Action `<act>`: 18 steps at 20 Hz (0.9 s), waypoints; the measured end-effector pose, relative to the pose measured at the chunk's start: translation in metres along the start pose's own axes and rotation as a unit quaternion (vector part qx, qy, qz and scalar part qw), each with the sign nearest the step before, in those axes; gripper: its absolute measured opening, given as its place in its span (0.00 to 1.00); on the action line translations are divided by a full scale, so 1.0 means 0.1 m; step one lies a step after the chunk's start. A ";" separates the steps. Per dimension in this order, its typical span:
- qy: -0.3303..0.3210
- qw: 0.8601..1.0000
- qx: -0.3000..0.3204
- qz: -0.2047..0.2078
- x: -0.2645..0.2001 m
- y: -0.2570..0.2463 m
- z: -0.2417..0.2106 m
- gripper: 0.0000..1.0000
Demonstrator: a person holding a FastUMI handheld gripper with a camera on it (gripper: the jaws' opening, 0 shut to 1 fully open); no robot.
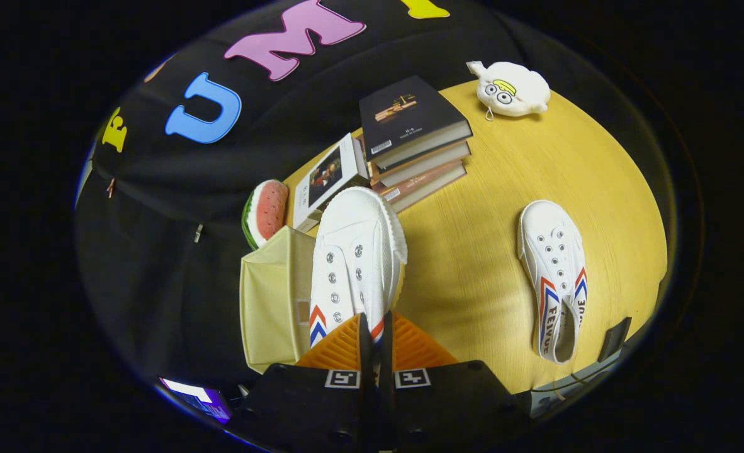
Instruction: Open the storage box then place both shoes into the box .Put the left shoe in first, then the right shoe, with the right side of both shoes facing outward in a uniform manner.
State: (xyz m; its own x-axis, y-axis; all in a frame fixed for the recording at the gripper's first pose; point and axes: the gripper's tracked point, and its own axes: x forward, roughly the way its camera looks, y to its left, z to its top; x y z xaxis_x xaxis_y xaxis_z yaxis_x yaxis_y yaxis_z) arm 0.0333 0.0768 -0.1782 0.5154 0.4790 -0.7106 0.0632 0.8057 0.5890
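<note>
Holding one white shoe [357,251] by its heel end, my gripper [375,333] has its two fingers drawn close together, both pressing on the back rim of the shoe so that it hangs out ahead of them. The shoe's long axis runs straight forward along the fingers, toe pointing away from me toward the stack of books [417,141], with the eyelets and the striped side marking facing up at the camera. Just to the left of the held shoe, and partly under it, sits the pale fabric storage box [274,302]; I judge its flap to be open, though I cannot see clearly into it. That is the relation the next move turns on: the box lies beside and a little below the shoe, so the shoe would need to swing left and down and probably turn onto its side so the correct face looks outward. The other shoe [556,277] lies well apart to the right on the yellow table [473,264], toe away from me, heel opening toward me. Beyond the box lie a watermelon slice toy [265,211] and, far across the table, a white plush toy [510,88].
</note>
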 end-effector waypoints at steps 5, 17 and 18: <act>-0.013 0.999 -0.003 0.031 -0.11 0.76 0.02 0.05; 0.015 0.999 -0.037 0.035 0.68 1.98 -0.58 0.05; 0.016 0.999 -0.038 0.030 0.73 1.99 -0.59 0.05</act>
State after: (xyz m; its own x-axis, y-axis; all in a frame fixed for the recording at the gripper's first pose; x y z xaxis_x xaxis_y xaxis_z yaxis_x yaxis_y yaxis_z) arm 0.0332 0.2931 -0.1353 0.4895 0.5369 -0.6872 -0.0322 0.7986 0.6010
